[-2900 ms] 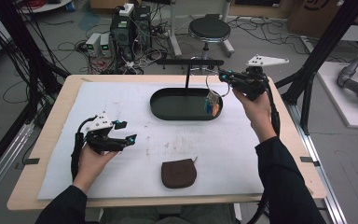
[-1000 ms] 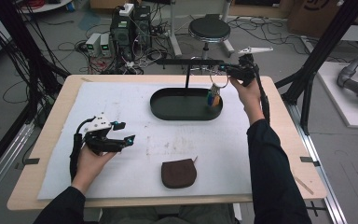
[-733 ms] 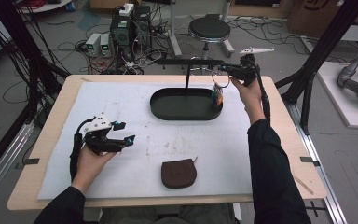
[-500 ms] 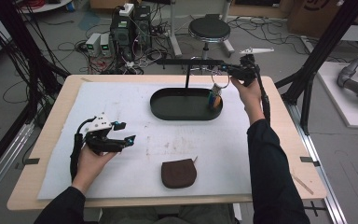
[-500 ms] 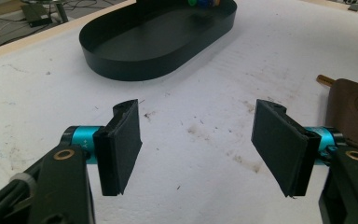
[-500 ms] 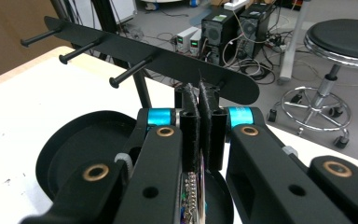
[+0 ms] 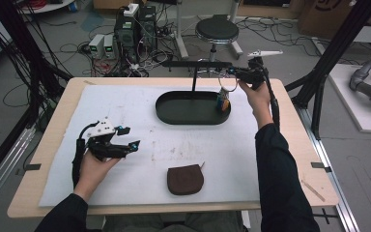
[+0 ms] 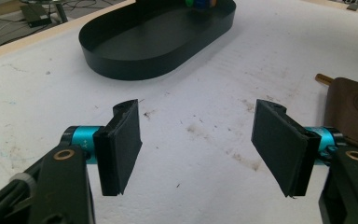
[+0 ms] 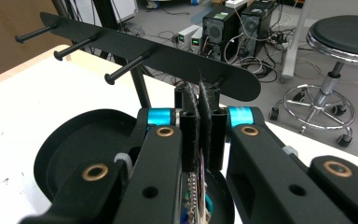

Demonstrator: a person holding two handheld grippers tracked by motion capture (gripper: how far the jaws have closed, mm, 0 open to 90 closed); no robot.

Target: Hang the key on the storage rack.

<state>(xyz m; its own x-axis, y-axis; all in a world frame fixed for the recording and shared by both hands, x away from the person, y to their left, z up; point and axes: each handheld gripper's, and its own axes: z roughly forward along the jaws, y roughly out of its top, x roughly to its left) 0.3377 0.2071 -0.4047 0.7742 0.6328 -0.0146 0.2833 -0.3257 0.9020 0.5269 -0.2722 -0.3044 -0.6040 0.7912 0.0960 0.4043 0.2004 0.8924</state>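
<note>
keyring point(image 7: 223, 89) – pinched in r gripper point(image 7: 235, 73) by rack point(image 9: 168, 51).

grippers: 2 | black oval tray point(image 7: 174, 113): 1 | brown pouch point(image 7: 185, 179): 1 | peg rack point(image 9: 168, 58): 1 | keyring point(image 7: 223, 99): 1

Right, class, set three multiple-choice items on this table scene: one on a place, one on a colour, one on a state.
1. Where does the brown pouch lie?
A. in the tray
B. on the white mat, near the person's edge
C. on the rack

2. What colour is the oval tray?
A. white
B. red
C. black

3. How do the left gripper's fingers stand?
A. wide apart, nothing between them
B. shut on the pouch
C. shut on a pen

Answers:
1 B, the high view shows it flat on the mat in front of the person.
2 C, its wall and floor are black.
3 A, the left gripper view shows bare mat between them.
</note>
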